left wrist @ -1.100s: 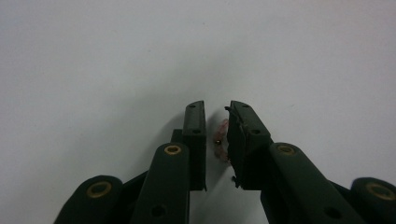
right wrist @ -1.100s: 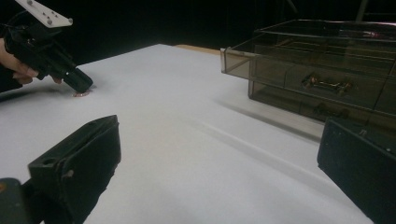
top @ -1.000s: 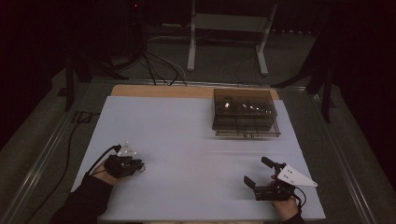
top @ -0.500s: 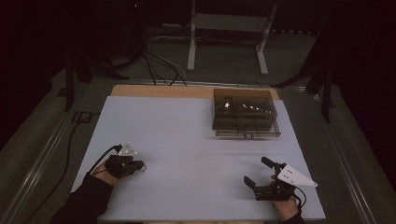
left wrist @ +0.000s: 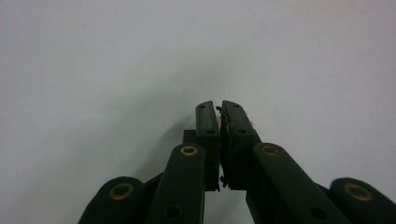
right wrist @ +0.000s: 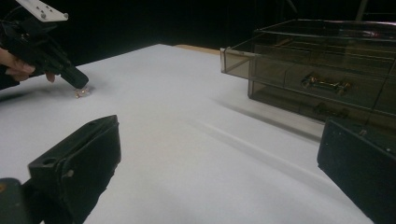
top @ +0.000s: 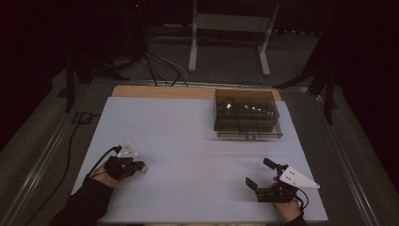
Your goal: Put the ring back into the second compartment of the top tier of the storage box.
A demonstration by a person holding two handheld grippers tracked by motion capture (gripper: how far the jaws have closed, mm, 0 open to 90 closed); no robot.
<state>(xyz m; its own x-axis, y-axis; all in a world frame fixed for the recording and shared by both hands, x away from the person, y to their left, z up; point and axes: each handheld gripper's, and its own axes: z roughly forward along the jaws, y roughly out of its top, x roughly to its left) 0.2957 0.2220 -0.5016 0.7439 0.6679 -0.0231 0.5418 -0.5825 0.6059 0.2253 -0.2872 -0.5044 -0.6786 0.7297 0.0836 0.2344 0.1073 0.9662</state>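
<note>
My left gripper (top: 141, 168) rests tip-down on the white table sheet (top: 188, 127) at the near left. In the left gripper view its jaws (left wrist: 219, 105) are pressed together, with a small pinkish, shiny piece (left wrist: 251, 123) pinched at their tips. The right gripper view shows that piece (right wrist: 83, 92) glinting on the sheet under the left gripper (right wrist: 78, 83). My right gripper (top: 259, 173) lies at the near right, open wide with nothing between its jaws (right wrist: 217, 133).
A smoky clear drawer box (top: 247, 113) stands at the far right of the sheet, its handled drawers (right wrist: 322, 84) facing me. A wooden table edge (top: 160, 92) shows behind the sheet. Cables and a metal stand (top: 230, 23) lie on the floor beyond.
</note>
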